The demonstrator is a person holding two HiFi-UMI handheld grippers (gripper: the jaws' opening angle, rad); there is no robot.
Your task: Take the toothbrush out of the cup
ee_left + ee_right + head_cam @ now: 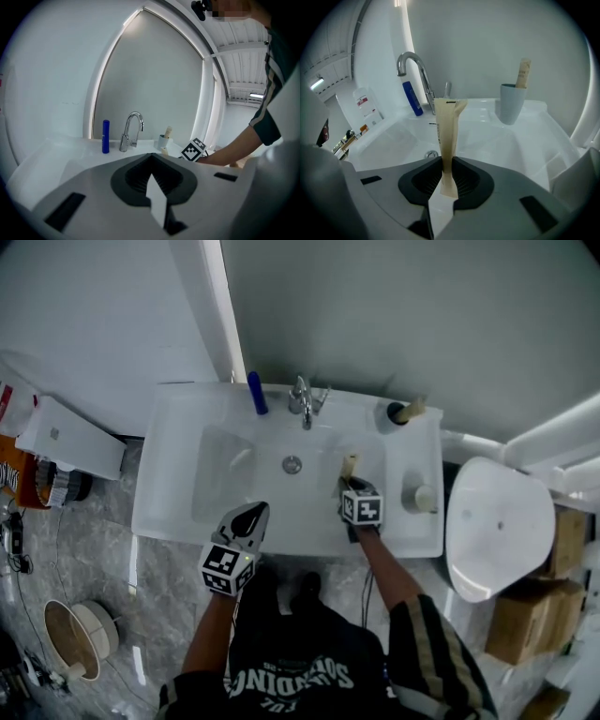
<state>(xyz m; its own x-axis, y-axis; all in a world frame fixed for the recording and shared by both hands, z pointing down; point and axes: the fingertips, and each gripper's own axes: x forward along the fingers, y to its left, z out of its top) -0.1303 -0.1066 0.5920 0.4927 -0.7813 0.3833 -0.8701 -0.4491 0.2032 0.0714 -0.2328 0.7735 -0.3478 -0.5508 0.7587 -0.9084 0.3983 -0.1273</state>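
Dark shirt (300, 667) and two bare forearms fill six o'clock of the head view, reaching over a white sink (178, 512). Taking the drain (292, 464) as the dial's centre, the left gripper (251, 517) hangs at seven o'clock over the front rim, its jaws pressed together with nothing between them. The right gripper (351, 486) sits at about four o'clock over the basin, jaws clamped on the lower end of the toothbrush (447, 126), a flat tan one standing nearly upright and clear of the cup (511, 103). That grey cup stands on the back ledge at two o'clock, well apart from the gripper, with a second toothbrush (523, 72) leaning in it. At twelve o'clock is the faucet (305, 401), and at eleven a blue bottle (257, 392).
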